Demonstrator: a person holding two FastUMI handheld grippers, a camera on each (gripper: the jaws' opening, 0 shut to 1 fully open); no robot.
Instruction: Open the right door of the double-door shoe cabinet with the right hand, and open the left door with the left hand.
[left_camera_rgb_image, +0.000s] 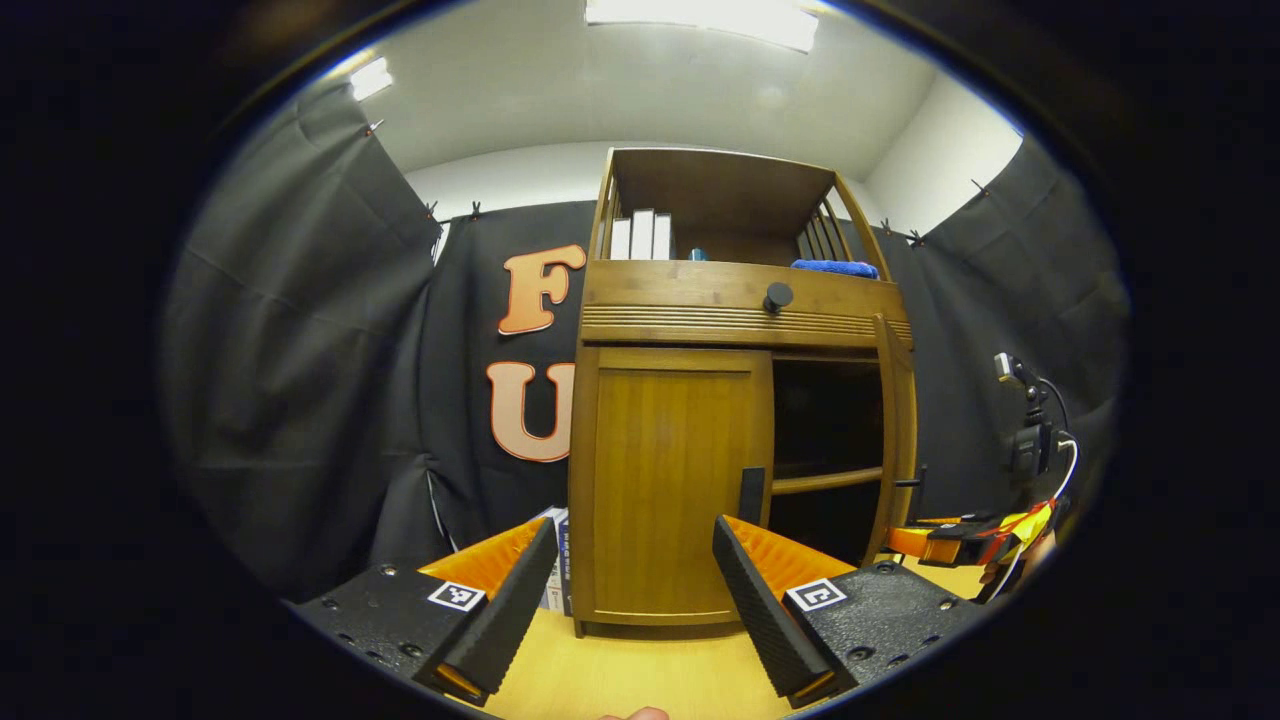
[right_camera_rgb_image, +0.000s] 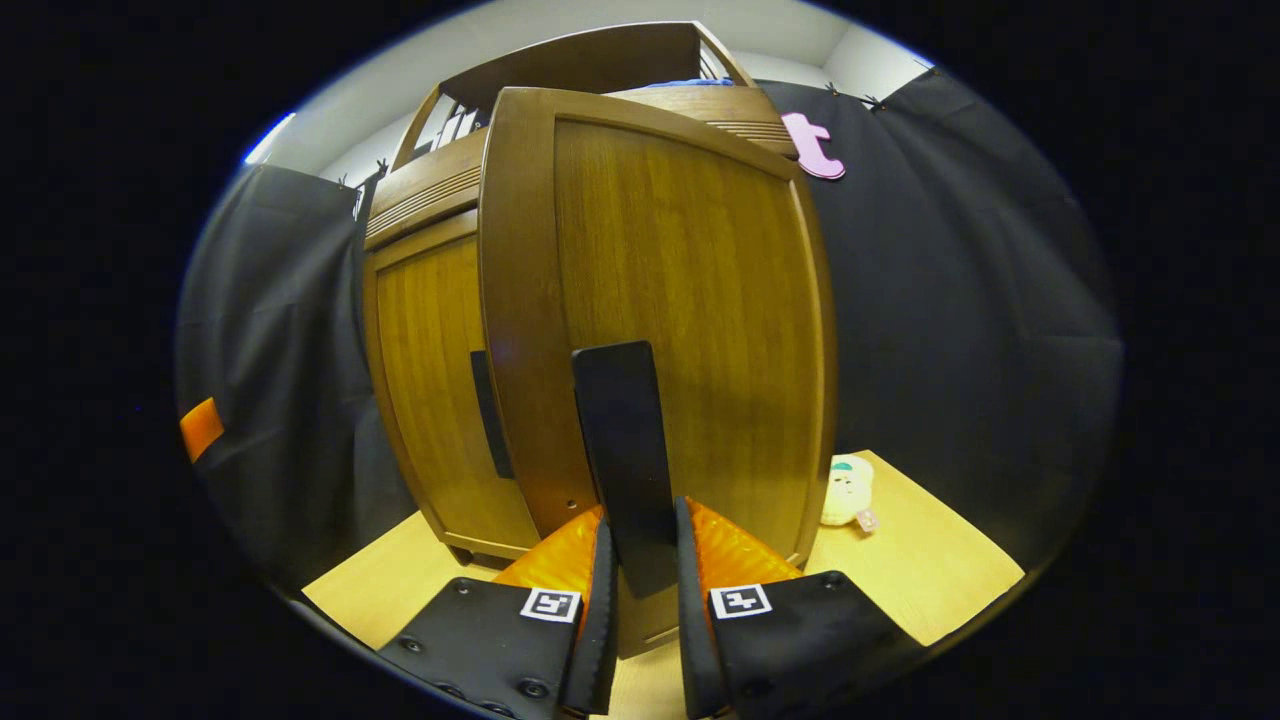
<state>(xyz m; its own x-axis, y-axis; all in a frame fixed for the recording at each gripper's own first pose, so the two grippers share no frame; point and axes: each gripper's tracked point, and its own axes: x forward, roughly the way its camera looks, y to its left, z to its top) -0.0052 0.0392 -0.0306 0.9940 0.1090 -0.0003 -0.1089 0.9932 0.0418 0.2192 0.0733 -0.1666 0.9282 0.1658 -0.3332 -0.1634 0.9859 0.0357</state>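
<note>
The left door's handle (left_camera_rgb_image: 751, 495) — an upright bar at the closed door's inner edge — is seen just ahead between the left gripper's (left_camera_rgb_image: 628, 610) spread jaws, while the right gripper (right_camera_rgb_image: 640, 590) is clamped on the swung-out right door's handle (right_camera_rgb_image: 625, 460).

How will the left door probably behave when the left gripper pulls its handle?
The left door looks like stiff wood, so it should probably swing without bending. Its handle is a thin flat strip, perhaps slippery. The left gripper is open.
</note>
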